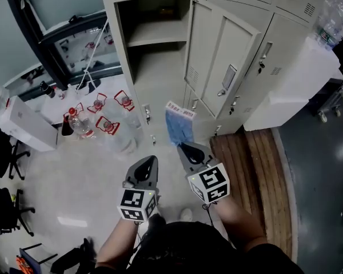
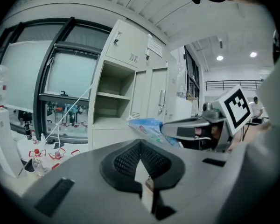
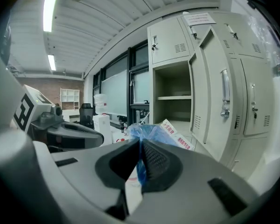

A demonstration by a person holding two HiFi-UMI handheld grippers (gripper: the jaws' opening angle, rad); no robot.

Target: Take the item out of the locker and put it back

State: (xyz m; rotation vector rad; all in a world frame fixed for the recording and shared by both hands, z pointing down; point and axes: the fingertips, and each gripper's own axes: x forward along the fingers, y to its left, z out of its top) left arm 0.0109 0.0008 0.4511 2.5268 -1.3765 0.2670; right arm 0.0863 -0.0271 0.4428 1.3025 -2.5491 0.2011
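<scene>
A blue plastic bag with a white printed label (image 1: 179,124) hangs in front of the open locker (image 1: 160,67), above the floor. My right gripper (image 1: 183,147) is shut on its lower end; in the right gripper view the blue film (image 3: 151,133) is pinched between the dark pads (image 3: 154,160). My left gripper (image 1: 150,162) floats just left of it, shut with nothing in it. From the left gripper view the bag (image 2: 148,126) and the right gripper (image 2: 196,127) lie ahead to the right. The locker's compartment with its one shelf (image 1: 157,39) looks empty.
The locker door (image 1: 223,61) stands swung open to the right. Several bottles with red labels (image 1: 83,124) and a white box (image 1: 26,127) sit on the floor at left. Office chairs (image 1: 3,153) stand far left; a wooden platform (image 1: 257,170) lies at right.
</scene>
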